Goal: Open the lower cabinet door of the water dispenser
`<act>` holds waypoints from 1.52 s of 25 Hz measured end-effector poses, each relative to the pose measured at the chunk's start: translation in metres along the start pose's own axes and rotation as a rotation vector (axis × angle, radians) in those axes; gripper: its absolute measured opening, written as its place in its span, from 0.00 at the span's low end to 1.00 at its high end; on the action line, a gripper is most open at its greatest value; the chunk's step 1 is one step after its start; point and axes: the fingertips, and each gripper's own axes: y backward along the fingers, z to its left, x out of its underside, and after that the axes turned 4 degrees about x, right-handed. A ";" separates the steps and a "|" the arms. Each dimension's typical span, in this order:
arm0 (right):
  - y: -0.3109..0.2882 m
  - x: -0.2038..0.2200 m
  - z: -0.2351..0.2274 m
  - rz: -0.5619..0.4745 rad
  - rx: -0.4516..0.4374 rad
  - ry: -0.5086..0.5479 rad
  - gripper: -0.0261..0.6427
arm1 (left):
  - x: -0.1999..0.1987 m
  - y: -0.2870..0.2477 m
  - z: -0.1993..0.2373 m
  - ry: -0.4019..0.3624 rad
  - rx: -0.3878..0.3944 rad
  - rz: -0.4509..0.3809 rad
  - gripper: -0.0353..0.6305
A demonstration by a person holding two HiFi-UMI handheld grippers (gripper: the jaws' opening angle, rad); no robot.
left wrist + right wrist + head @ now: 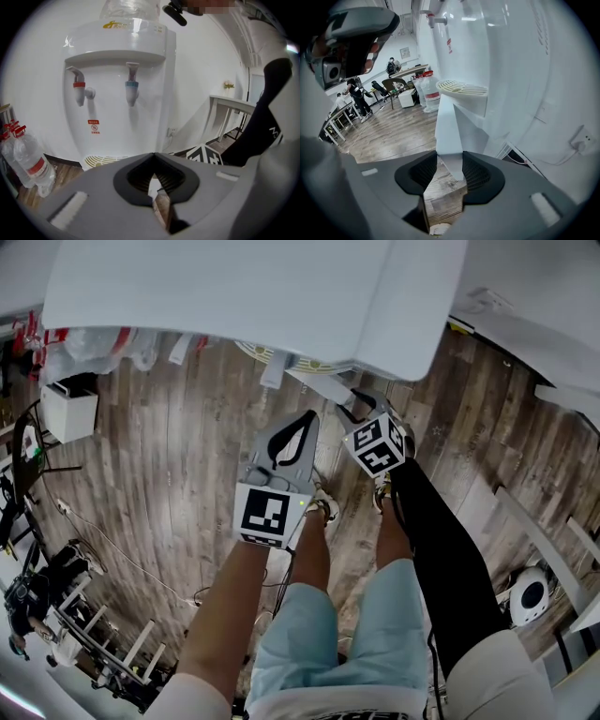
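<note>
- the lower cabinet door [449,124] hangs below the drip tray [461,87] of the water dispenser [117,93]. it stands ajar, with its free edge turned out toward me.
- my right hand-held gripper [450,161] is narrow. as far as i can judge, its jaws are closed on that thin free edge.
- my left hand-held gripper [153,180] is closed on nothing and hangs in front of the dispenser.
- i take the door for a light, stiff plastic panel, smooth and a little slippery, that should swing easily on its hinge.
- the best hold is the free edge, far from the hinge. i would pull along its arc and not straight out, or the pads may slide off.
- the dispenser carries a jug [131,7] on top, so a hard tug could rock it.
- water bottles [28,159] stand on the wooden floor beside the dispenser, and a wall socket [580,140] with its cable is on the other side.
- my feet [323,507] are just below, and my left hand-held gripper is near the door's swing.
</note>
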 end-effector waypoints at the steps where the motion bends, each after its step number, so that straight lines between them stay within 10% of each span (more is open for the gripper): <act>1: 0.000 0.001 0.003 0.002 -0.002 -0.001 0.29 | 0.001 0.002 0.001 0.003 -0.003 -0.001 0.14; 38: -0.005 0.010 0.115 0.088 -0.150 0.207 0.29 | 0.054 0.094 0.052 0.166 -0.203 -0.056 0.14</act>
